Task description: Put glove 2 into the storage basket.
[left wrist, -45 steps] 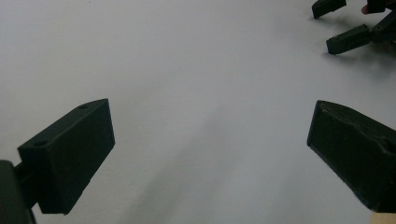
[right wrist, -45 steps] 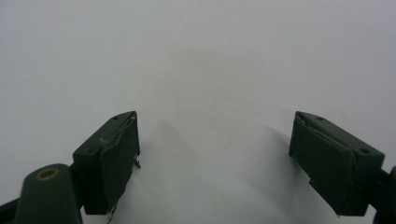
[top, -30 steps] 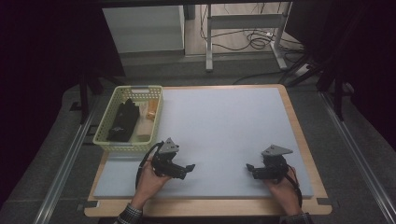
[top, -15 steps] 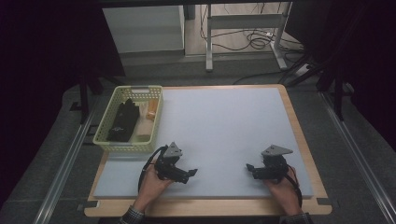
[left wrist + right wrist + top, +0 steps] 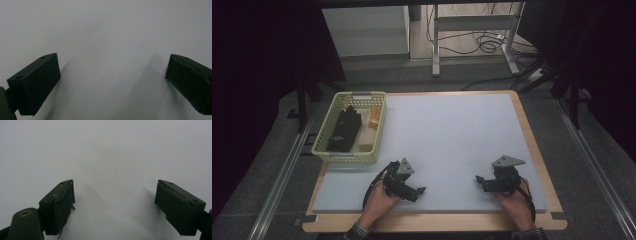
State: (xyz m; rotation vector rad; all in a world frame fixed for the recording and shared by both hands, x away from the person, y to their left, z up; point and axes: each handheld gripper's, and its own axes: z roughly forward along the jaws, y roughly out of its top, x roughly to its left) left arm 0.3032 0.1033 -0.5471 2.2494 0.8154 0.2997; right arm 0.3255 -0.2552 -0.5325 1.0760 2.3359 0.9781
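Two claws rest low on the pale grey mat (image 5: 447, 145) that covers the wooden bench (image 5: 532, 130), both near its front edge and well apart from each other. Left claw (image 5: 421, 190) sits in the person's left hand (image 5: 379, 202), its tips aimed toward the right; in the left gripper view its two black jaws stand wide apart with bare mat between them, gripping nothing. Right claw (image 5: 480, 179) sits in the right hand (image 5: 514, 202), tips aimed toward the left, and in the right gripper view its jaws are likewise spread wide over bare mat, empty. Each carries a grey three-cornered plate on top.

At the bench's back-left corner stands a pale yellow-green basket (image 5: 323, 145), well apart from both claws, though nearer the left one. Inside it lie a black object (image 5: 343, 131) along its length and a small orange-brown item (image 5: 374, 116) against the right wall; what they are is too dim to tell.
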